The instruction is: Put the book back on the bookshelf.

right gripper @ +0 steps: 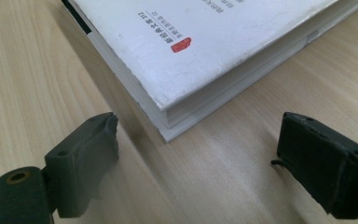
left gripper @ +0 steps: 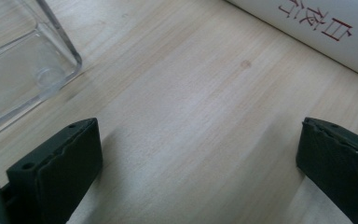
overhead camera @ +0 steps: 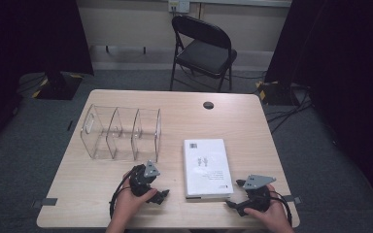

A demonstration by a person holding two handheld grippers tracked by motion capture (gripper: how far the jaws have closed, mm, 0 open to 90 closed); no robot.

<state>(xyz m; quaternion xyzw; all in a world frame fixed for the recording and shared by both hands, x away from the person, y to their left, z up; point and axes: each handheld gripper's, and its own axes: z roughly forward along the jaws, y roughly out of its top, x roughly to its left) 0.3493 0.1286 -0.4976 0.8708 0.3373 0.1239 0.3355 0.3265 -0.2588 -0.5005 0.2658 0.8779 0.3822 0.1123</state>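
Note:
A white book (overhead camera: pixel 206 167) lies flat on the wooden table (overhead camera: pixel 233 121), near its front edge. To its left stands a clear plastic rack (overhead camera: pixel 121 132) with three slots. My left gripper (overhead camera: pixel 164 196) rests low on the table left of the book, jaws wide open over bare wood (left gripper: pixel 200 140); the rack's corner (left gripper: pixel 32 70) and the book's cover (left gripper: pixel 326 28) show at the edges. My right gripper (overhead camera: pixel 230 205) sits by the book's near right corner (right gripper: pixel 168 126), open, with that corner just ahead of the gap between the jaws.
A black folding chair (overhead camera: pixel 203 48) stands beyond the table's far edge. A dark round grommet (overhead camera: pixel 208 105) sits near the far edge. Dark curtains and cables flank the table on the floor.

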